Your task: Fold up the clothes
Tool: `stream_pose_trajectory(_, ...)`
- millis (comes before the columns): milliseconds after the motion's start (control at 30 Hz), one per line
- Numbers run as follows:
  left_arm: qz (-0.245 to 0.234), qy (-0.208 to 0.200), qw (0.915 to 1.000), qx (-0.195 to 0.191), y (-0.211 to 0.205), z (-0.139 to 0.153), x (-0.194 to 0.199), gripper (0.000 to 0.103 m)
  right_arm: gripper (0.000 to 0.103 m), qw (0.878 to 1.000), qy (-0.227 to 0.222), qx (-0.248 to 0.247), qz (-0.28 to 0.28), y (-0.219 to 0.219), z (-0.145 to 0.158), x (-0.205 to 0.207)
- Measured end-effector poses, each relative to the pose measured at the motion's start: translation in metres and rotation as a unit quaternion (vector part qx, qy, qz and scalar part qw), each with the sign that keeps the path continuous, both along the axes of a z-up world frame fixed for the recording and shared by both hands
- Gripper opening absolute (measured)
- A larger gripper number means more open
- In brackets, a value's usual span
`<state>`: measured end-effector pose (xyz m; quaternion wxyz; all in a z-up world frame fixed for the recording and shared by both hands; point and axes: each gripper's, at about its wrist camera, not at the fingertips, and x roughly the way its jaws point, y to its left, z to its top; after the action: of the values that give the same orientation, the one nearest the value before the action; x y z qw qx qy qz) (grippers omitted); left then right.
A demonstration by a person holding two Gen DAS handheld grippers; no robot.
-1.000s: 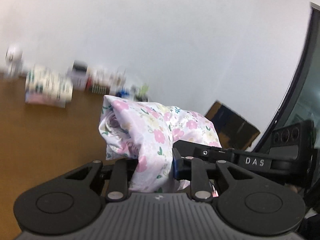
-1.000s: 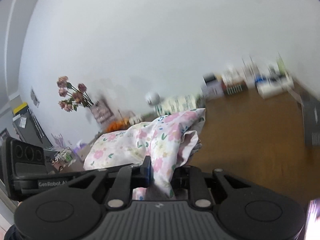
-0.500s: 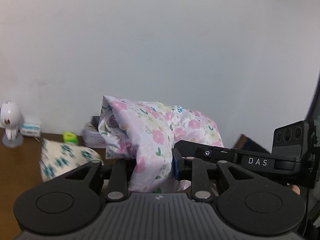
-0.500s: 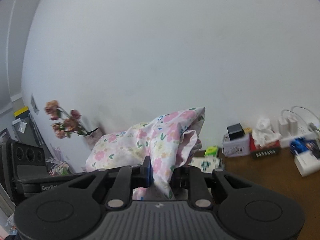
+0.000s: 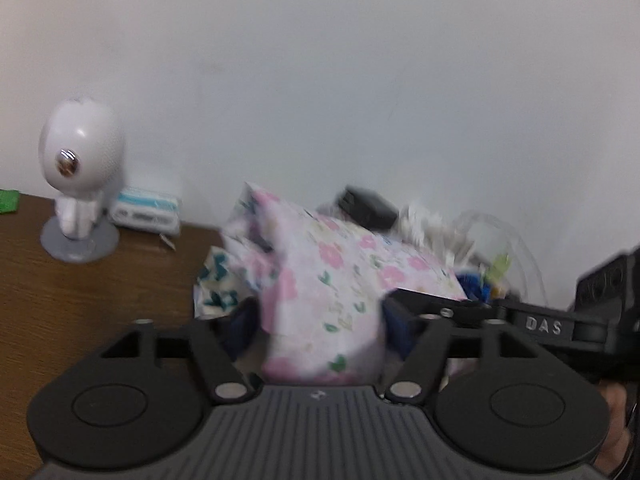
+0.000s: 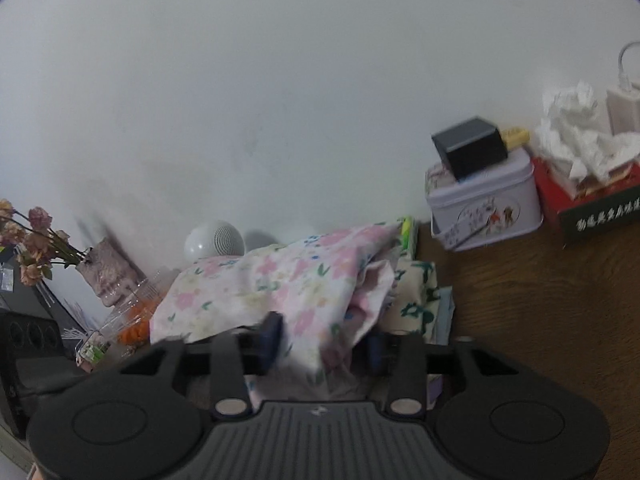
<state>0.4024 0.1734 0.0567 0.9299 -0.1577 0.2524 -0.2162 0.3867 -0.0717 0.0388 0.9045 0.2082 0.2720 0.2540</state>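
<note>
A folded pink floral garment (image 5: 332,280) lies between the fingers of both grippers, over a folded cloth with teal flowers (image 5: 216,280) on the brown table (image 5: 80,300). My left gripper (image 5: 316,320) is open, its fingers spread either side of the pink garment. The other gripper crosses at the right of the left wrist view (image 5: 540,322). In the right wrist view the pink garment (image 6: 280,284) rests on the teal-flowered cloth (image 6: 416,300). My right gripper (image 6: 320,344) is open around it.
A white round-headed figurine (image 5: 78,184) and a small box (image 5: 146,210) stand at the wall on the left. A lilac tin (image 6: 484,204) with a black box on top, a tissue box (image 6: 592,188), a vase of dried flowers (image 6: 104,268) and a white speaker (image 6: 214,240) line the wall.
Both grippers carried the pink garment forward to the back of the table and lowered it onto the teal-flowered cloth. Both pairs of fingers have opened and let go.
</note>
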Motion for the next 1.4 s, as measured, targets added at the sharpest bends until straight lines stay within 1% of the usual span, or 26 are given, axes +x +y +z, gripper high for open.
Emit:
stream_pose_trajectory(67,0.017,-0.020,0.9996,-0.012,0.007,0.014,0.002,0.076,0.058,0.999,-0.026,-0.001,-0.019,-0.007,0.015,-0.004)
stream_pose_trajectory(133,0.047,-0.025,0.9986,-0.005,0.006,0.020,0.005,0.075,0.057,0.998,-0.049,0.003,-0.030,-0.013,0.028,-0.002)
stream_pose_trajectory(167,0.062,-0.017,0.9979,0.010,0.002,0.018,0.010,0.072,0.055,0.998,-0.045,-0.004,-0.032,-0.010,0.027,0.002)
stream_pose_trajectory(200,0.076,-0.009,0.9968,0.024,-0.002,0.015,0.014,0.064,0.052,0.999,-0.038,-0.013,-0.033,-0.007,0.026,0.007)
stream_pose_trajectory(233,0.085,0.000,0.9957,0.037,-0.004,0.011,0.017,0.062,0.042,0.999,-0.032,-0.021,-0.033,-0.003,0.024,0.011)
stream_pose_trajectory(267,0.096,0.007,0.9946,0.040,-0.005,0.003,0.020,0.062,0.039,0.999,-0.020,-0.037,-0.031,0.003,0.016,0.019)
stream_pose_trajectory(333,0.108,0.009,0.9937,0.027,-0.005,-0.002,0.015,0.067,0.040,0.997,-0.015,-0.064,-0.034,0.012,0.003,0.022)
stream_pose_trajectory(400,0.116,0.006,0.9930,0.017,-0.004,0.001,0.009,0.070,0.043,0.997,-0.029,-0.053,-0.043,0.004,0.012,0.012)
stream_pose_trajectory(433,0.121,0.004,0.9924,0.022,-0.004,0.009,0.002,0.071,0.045,0.997,-0.037,-0.046,-0.047,0.000,0.017,0.007)
stream_pose_trajectory(500,0.136,-0.002,0.9901,0.035,-0.002,0.024,-0.010,0.071,0.059,0.994,-0.069,-0.054,-0.071,-0.009,0.041,-0.010)
stream_pose_trajectory(533,0.151,-0.003,0.9880,0.036,0.000,0.032,-0.017,0.071,0.068,0.990,-0.091,-0.069,-0.087,-0.013,0.055,-0.020)
stream_pose_trajectory(567,0.165,-0.005,0.9857,0.036,0.002,0.040,-0.025,0.071,0.071,0.986,-0.110,-0.082,-0.099,-0.016,0.068,-0.027)
stream_pose_trajectory(633,0.194,-0.009,0.9804,0.035,0.005,0.059,-0.050,0.072,0.071,0.980,-0.137,-0.090,-0.110,-0.025,0.090,-0.051)
stream_pose_trajectory(667,0.207,-0.016,0.9773,0.042,0.002,0.069,-0.069,0.073,0.072,0.980,-0.143,-0.090,-0.109,-0.029,0.099,-0.068)
stream_pose_trajectory(733,0.221,-0.029,0.9731,0.057,-0.007,0.089,-0.111,0.085,0.076,0.978,-0.153,-0.089,-0.106,-0.037,0.117,-0.105)
stream_pose_trajectory(767,0.222,-0.035,0.9721,0.067,-0.014,0.098,-0.132,0.088,0.081,0.979,-0.150,-0.096,-0.102,-0.039,0.123,-0.126)
stream_pose_trajectory(833,0.207,-0.043,0.9723,0.100,-0.034,0.111,-0.176,0.100,0.089,0.980,-0.136,-0.116,-0.087,-0.046,0.129,-0.168)
stream_pose_trajectory(867,0.205,-0.051,0.9707,0.114,-0.039,0.112,-0.204,0.100,0.090,0.982,-0.128,-0.122,-0.073,-0.051,0.129,-0.190)
stream_pose_trajectory(933,0.215,-0.051,0.9668,0.127,-0.052,0.108,-0.250,0.102,0.090,0.981,-0.113,-0.138,-0.073,-0.060,0.113,-0.211)
stream_pose_trajectory(1000,0.204,-0.032,0.9689,0.137,-0.067,0.097,-0.294,0.103,0.091,0.980,-0.097,-0.155,-0.077,-0.070,0.096,-0.230)
stream_pose_trajectory(1067,0.199,-0.013,0.9673,0.157,-0.080,0.079,-0.330,0.103,0.091,0.979,-0.082,-0.171,-0.080,-0.079,0.079,-0.249)
stream_pose_trajectory(1133,0.207,0.008,0.9609,0.183,-0.096,0.052,-0.359,0.103,0.094,0.977,-0.066,-0.187,-0.084,-0.088,0.062,-0.268)
stream_pose_trajectory(1200,0.196,0.042,0.9586,0.202,-0.109,0.022,-0.372,0.103,0.099,0.974,-0.051,-0.203,-0.087,-0.097,0.045,-0.287)
stream_pose_trajectory(1300,0.180,0.079,0.9516,0.237,-0.133,-0.013,-0.380,0.103,0.099,0.969,-0.028,-0.227,-0.092,-0.111,0.019,-0.316)
stream_pose_trajectory(1367,0.176,0.084,0.9422,0.273,-0.148,-0.030,-0.381,0.103,0.099,0.965,-0.012,-0.242,-0.095,-0.120,0.002,-0.335)
stream_pose_trajectory(1400,0.175,0.079,0.9409,0.279,-0.152,-0.034,-0.381,0.103,0.099,0.963,-0.004,-0.250,-0.096,-0.124,-0.007,-0.344)
